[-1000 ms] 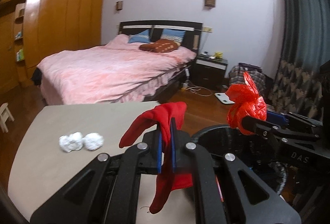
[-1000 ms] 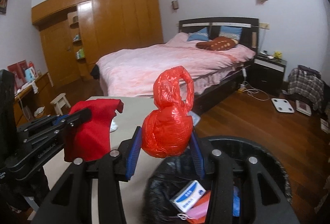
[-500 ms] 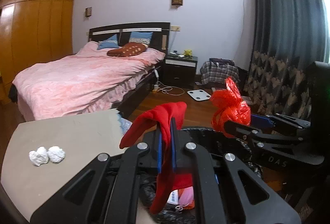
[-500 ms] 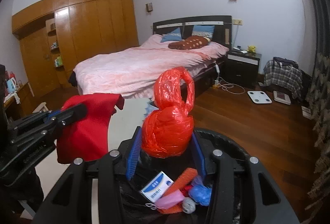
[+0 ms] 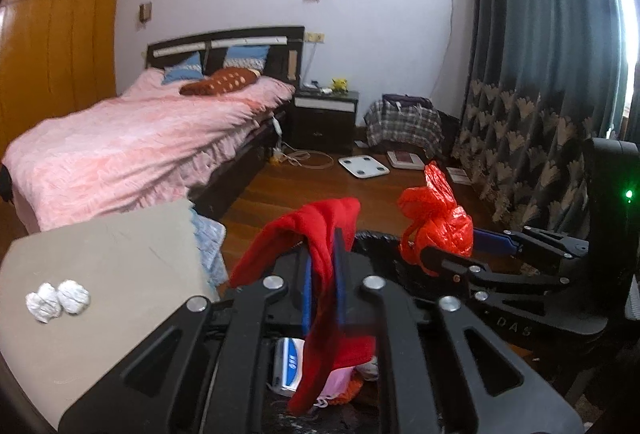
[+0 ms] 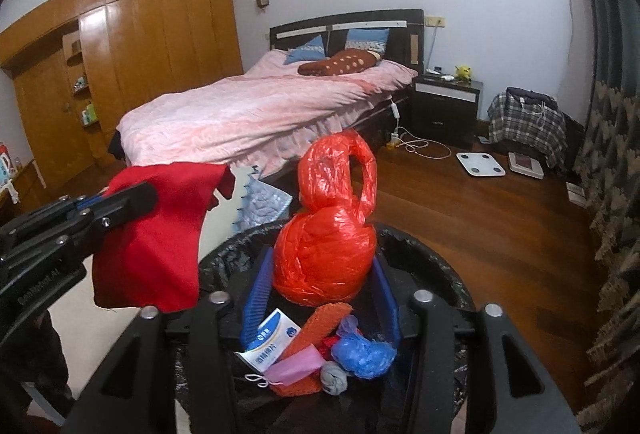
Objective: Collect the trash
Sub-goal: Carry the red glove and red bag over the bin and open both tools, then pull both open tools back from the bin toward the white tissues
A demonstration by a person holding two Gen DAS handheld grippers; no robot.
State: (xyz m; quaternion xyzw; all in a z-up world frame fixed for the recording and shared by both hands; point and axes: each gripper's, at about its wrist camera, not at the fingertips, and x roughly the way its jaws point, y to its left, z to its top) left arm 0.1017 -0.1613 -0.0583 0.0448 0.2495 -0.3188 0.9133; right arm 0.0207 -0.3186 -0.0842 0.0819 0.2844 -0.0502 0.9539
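Observation:
My left gripper (image 5: 322, 246) is shut on a red cloth (image 5: 320, 234) that hangs between its blue pads above a black-lined trash bin (image 5: 376, 238). My right gripper (image 6: 324, 274) is shut on a knotted red plastic bag (image 6: 328, 254) and holds it over the same bin (image 6: 432, 254). The bin holds a blue-and-white box (image 6: 272, 342), an orange net, a pink scrap, a blue wad (image 6: 364, 354) and a grey ball. Two crumpled white paper balls (image 5: 58, 300) lie on the grey table (image 5: 120, 266) to the left. The left gripper with its cloth (image 6: 160, 234) also shows in the right wrist view.
A bed with a pink cover (image 5: 132, 150) stands behind the table. A dark nightstand (image 5: 324, 114), a plaid bag (image 5: 404, 122) and a white scale (image 5: 364, 167) are on the wood floor beyond the bin. Dark curtains (image 5: 540, 94) hang on the right.
Both grippers have swung right from over the table to above the bin, each still holding its red item. The bin's contents have come into view below them.

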